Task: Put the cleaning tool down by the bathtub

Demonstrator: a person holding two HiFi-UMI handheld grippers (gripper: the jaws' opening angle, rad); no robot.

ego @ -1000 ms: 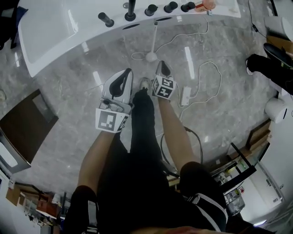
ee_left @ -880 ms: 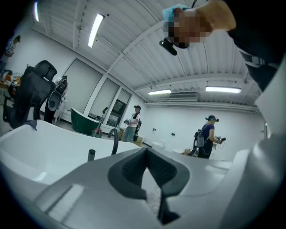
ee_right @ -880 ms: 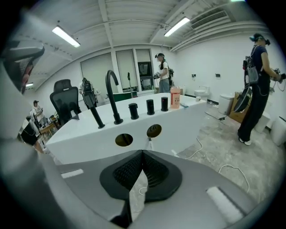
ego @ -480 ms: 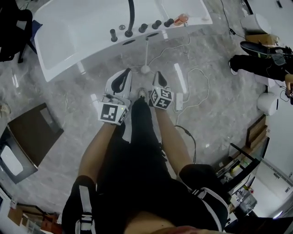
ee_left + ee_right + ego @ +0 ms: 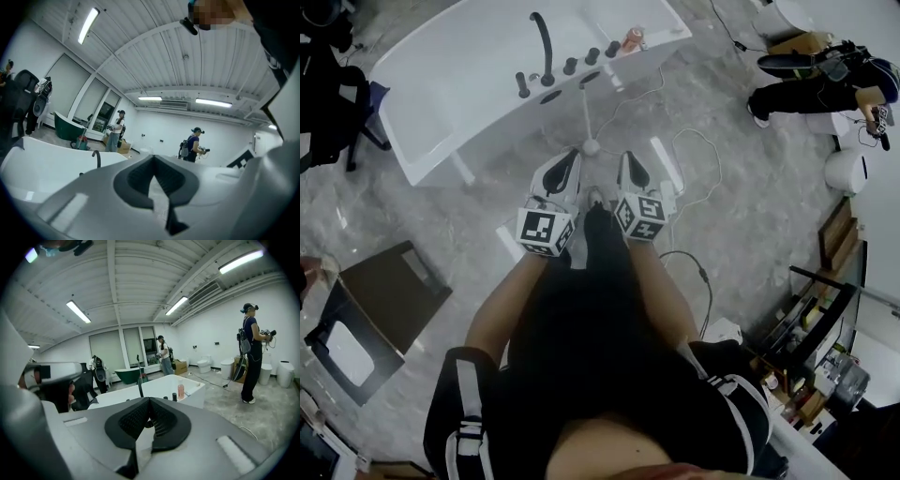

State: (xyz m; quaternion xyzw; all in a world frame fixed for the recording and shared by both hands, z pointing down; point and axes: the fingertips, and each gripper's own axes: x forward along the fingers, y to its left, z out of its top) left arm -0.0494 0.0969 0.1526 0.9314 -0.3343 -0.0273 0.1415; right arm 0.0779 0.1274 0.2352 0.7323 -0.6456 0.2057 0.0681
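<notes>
Head view first: the cleaning tool [image 5: 592,147] is on the grey marble floor [image 5: 750,216] right by the white bathtub [image 5: 441,84]. Its round head points toward my feet and its thin white handle runs up to the tub's side wall below the black faucet [image 5: 542,47]. I cannot tell whether the handle leans on that wall or lies flat. Either way it sits where the task wants it, so I judge the placing done.

The left gripper [image 5: 565,161] and the right gripper [image 5: 630,161] are side by side in front of my body, apart from the tool and touching nothing. In the left gripper view the dark pads meet at their tips with nothing between them. The right gripper view shows the same: jaws drawn together, empty, looking across the tub toward the room. I read that as hands pulled clear so that nothing nudges the tool.

A white cable [image 5: 698,141] loops on the floor just right of the tool's head. It could catch a foot if I step that way.
</notes>
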